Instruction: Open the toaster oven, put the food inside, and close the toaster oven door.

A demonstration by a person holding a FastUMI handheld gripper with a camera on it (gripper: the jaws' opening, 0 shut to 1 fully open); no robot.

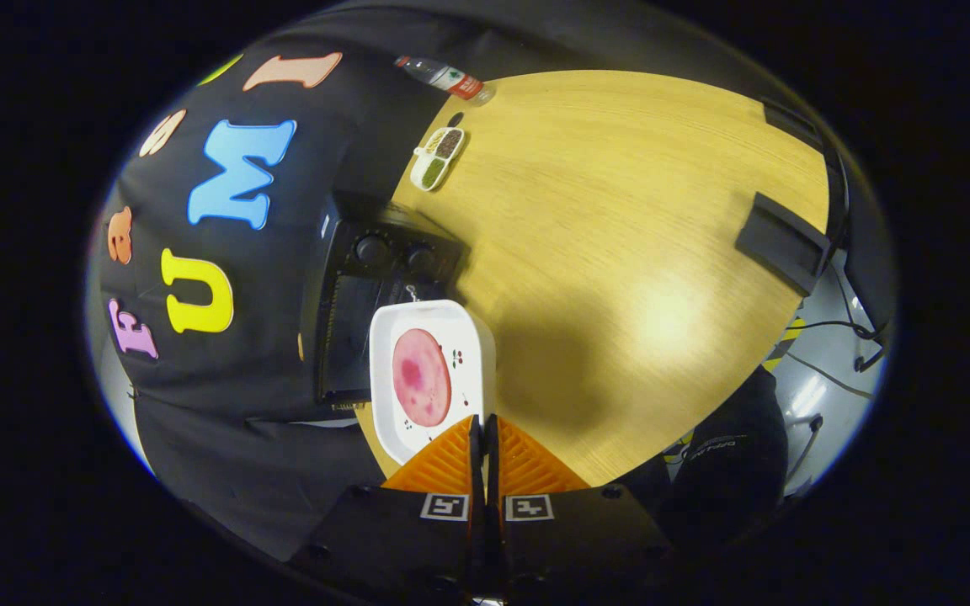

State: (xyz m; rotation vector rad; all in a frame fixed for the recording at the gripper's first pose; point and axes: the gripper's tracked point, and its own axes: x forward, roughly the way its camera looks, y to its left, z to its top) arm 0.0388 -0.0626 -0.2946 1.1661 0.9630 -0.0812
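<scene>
Holding the white tray [388,396] by its near edge, the gripper [485,450] has its orange jaws pressed together with only a thin gap; the rim seems pinched in that gap, though the contact itself is hidden behind the jaws.

Left: black toaster oven [375,295] against the booth wall, two knobs [371,249] on its panel. Glass front looks dark; can't tell for sure whether the door is down or up, the tray covers that part.

Middle: tray hangs just ahead of the jaws, overlapping the oven's front. On it one round pink slice of food [422,376], darker red blotch toward one side, flat, thin, probably slides easily. Small cherry print on the tray beside it.

Right: bare wooden surface [620,252], a divided dish [439,156] and a bottle [443,76] far beyond the oven.

Step in hand, my read: carrying food to the oven. Keep tray level, single-edge pinch means it can droop or twist. Line the tray square to the opening, go in slowly, release only once it's resting inside.
</scene>
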